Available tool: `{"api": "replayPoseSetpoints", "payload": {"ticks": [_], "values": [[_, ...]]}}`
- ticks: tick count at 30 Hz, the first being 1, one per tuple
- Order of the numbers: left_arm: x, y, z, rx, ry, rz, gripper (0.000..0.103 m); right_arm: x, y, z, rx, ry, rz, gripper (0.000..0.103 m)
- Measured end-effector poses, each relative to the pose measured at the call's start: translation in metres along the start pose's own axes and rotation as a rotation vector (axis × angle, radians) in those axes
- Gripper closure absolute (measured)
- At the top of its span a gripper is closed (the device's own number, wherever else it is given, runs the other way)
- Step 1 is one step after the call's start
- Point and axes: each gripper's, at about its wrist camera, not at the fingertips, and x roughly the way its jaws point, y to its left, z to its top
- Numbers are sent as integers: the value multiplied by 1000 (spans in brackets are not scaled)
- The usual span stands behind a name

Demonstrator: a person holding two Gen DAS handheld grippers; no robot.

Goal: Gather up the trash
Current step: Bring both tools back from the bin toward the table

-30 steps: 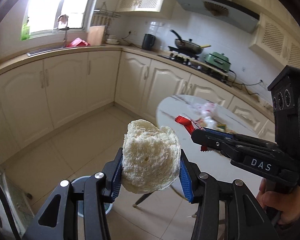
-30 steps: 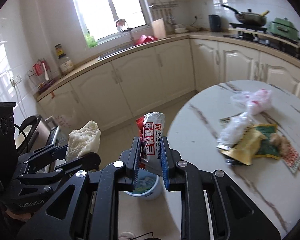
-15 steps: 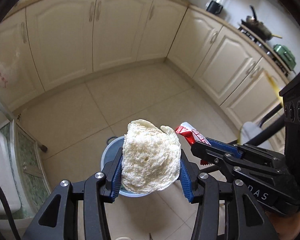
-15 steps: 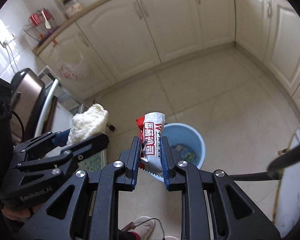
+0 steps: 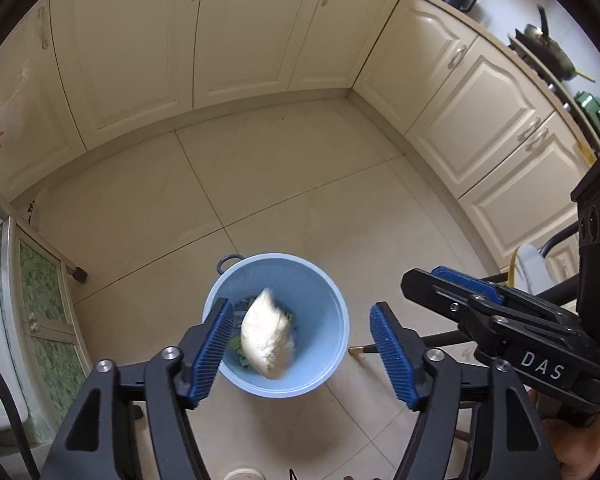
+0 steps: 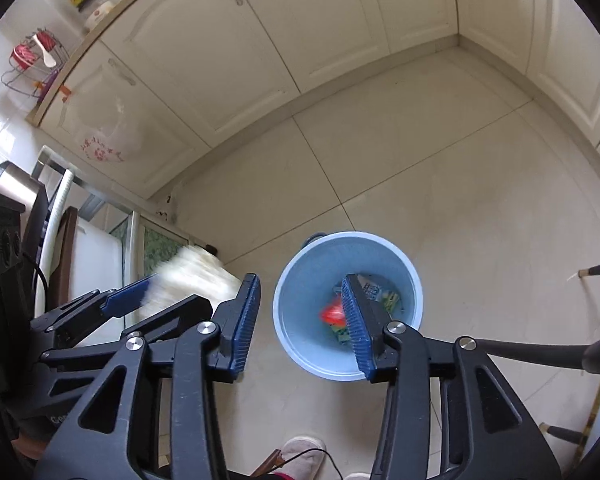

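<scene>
The floor [image 5: 292, 184] is made of pale beige tiles with thin dark joints. A light blue bin [image 5: 332, 304] stands directly on it, well apart from the cream cabinets [image 5: 240, 40] which rise at the floor's far edge. Some wrappers [image 6: 380, 294] lie inside the bin

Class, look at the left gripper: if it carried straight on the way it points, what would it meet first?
Probably the falling piece of bread between its opening jaws, then the blue bin below; depth is unclear.
</scene>
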Motion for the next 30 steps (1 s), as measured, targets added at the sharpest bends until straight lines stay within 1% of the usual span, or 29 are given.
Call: {"api": "replayPoseSetpoints", "payload": {"ticks": [3,4,6,7,10,12,13,16,18,20,21,22,23,24,26,30], "values": [[-19,-6,-12,-6,-31,1,35,-21,9,4,-26,-40,-39,53],[-34,-4,-22,-8,-49,-2,35,-32,12,3,-37,-56,-57,52],[-53,-13,-25,-6,-86,7,35,-51,24,5,-61,-84,-82,52],[-67,-18,-26,1,-115,7,35,-66,30,6,-76,-106,-97,51],[-113,-37,-33,26,-205,23,34,-109,45,1,-107,-176,-124,43],[-145,-49,-40,48,-275,28,31,-146,55,-6,-125,-232,-143,40],[-162,-57,-44,58,-313,33,27,-162,59,-10,-131,-258,-149,40],[-214,-84,-59,102,-431,32,24,-221,72,-27,-151,-352,-179,33],[-243,-97,-73,127,-492,30,18,-261,79,-40,-162,-415,-209,26],[-272,-117,-90,151,-558,35,12,-301,85,-56,-161,-478,-230,25],[-286,-127,-97,163,-584,39,11,-324,87,-67,-156,-518,-234,23],[-294,-137,-107,171,-604,42,9,-340,90,-75,-153,-543,-244,20],[-308,-146,-115,177,-633,44,8,-361,94,-85,-149,-577,-267,10],[-317,-154,-126,184,-657,50,7,-379,96,-96,-149,-612,-284,6],[-335,-173,-150,204,-703,63,2,-412,102,-117,-145,-668,-301,5],[-362,-210,-194,234,-765,52,1,-466,112,-157,-138,-759,-350,0]]}}
